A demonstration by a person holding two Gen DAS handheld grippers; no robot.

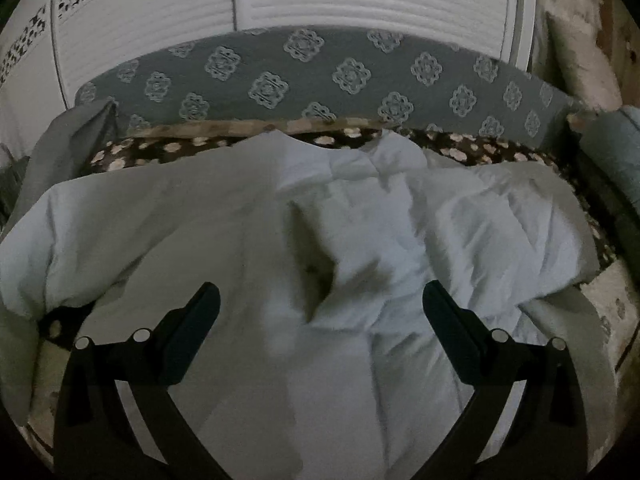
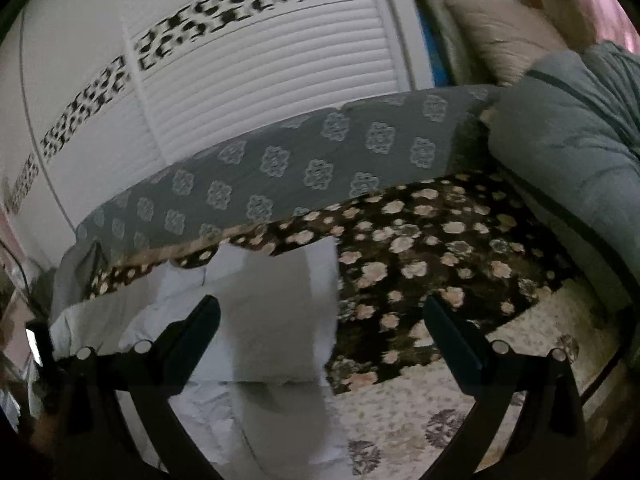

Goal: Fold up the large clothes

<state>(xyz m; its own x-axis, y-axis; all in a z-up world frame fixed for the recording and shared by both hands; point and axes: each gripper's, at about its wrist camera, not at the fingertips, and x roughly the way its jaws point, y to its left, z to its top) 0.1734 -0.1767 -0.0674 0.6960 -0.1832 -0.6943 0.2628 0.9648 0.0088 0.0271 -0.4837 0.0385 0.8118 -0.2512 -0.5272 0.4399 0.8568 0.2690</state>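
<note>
Black fingers [image 1: 208, 300] splayed above rumpled pale garment [image 1: 360, 220]

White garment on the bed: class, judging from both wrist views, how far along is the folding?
Done: the white garment lies spread on the dark floral blanket, and the right wrist view shows a straight edge, perhaps one fold. In hand: nothing; the left gripper and right gripper are both open, above the cloth. Left: its middle is rumpled, so smoothing and most of the folding remain.
</note>
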